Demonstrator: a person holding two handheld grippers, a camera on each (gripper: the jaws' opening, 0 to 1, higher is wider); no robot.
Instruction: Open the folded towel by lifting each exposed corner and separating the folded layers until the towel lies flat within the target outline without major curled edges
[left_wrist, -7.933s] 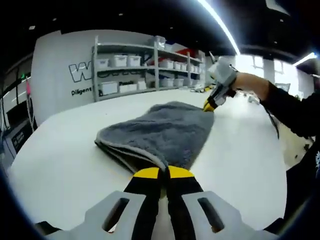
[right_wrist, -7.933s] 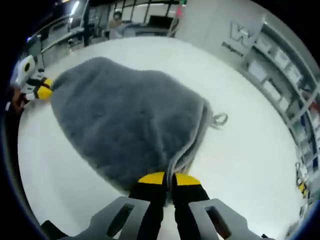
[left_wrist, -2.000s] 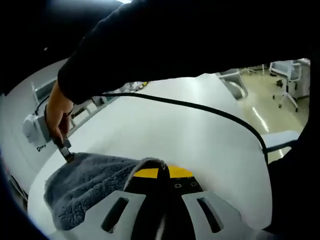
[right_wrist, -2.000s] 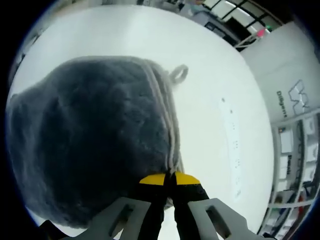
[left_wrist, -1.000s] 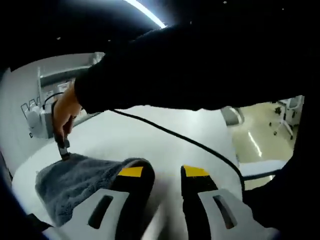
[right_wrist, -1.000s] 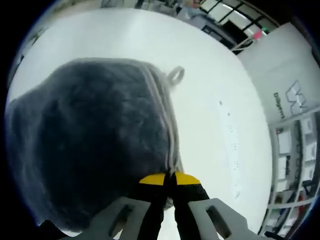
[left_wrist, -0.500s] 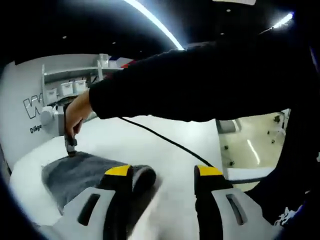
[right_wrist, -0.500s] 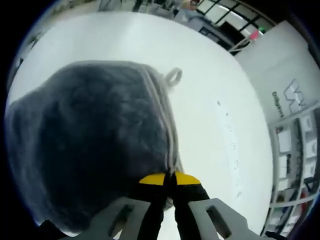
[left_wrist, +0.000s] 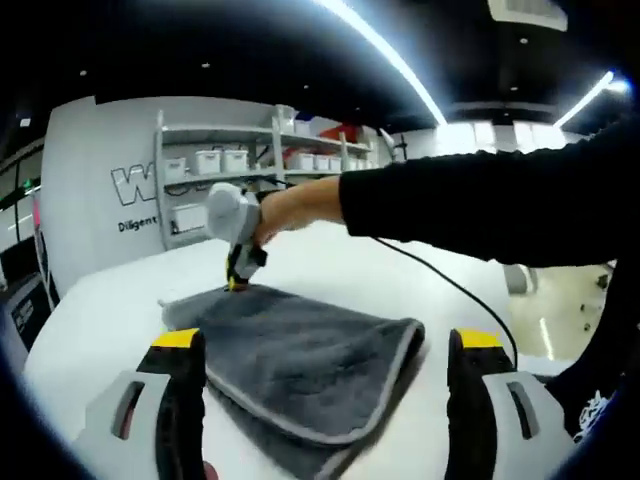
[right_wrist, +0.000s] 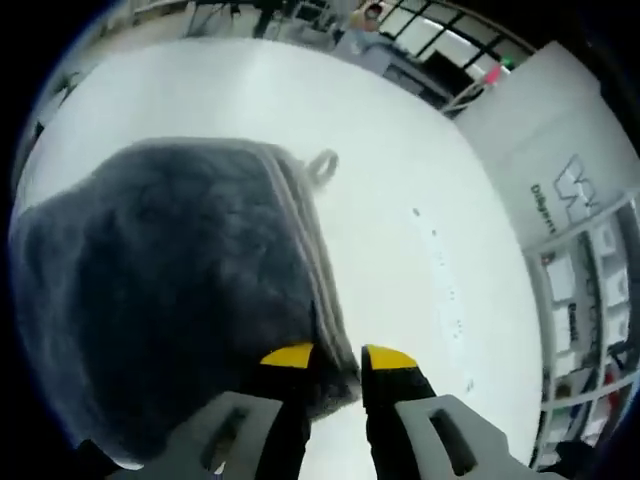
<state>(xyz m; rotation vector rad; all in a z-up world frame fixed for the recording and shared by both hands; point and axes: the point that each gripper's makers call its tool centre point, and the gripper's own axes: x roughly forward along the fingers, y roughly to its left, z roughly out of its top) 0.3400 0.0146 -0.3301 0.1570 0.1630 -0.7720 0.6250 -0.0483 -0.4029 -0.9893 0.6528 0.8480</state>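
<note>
A grey towel (left_wrist: 300, 360) lies folded on the white table (left_wrist: 90, 320), its pale hemmed edge curving toward me. My left gripper (left_wrist: 328, 340) stands wide open just short of it, holding nothing. In the left gripper view the right gripper (left_wrist: 237, 275), in a hand with a dark sleeve, has its tips at the towel's far corner. In the right gripper view the towel (right_wrist: 150, 300) spreads to the left, with stacked layer edges and a hanging loop (right_wrist: 322, 163). My right gripper (right_wrist: 337, 356) has its jaws parted, with the towel's corner lying between them.
A black cable (left_wrist: 440, 285) trails from the right hand across the table. Shelves with white bins (left_wrist: 230, 160) stand behind, beside a wall with lettering (left_wrist: 135, 185). Bare table (right_wrist: 420, 180) stretches to the right of the towel. A person (right_wrist: 368, 15) is at the far end.
My left gripper let go of the towel, opened wide and drew back. My right gripper's jaws, shut on the corner half a second ago, have parted.
</note>
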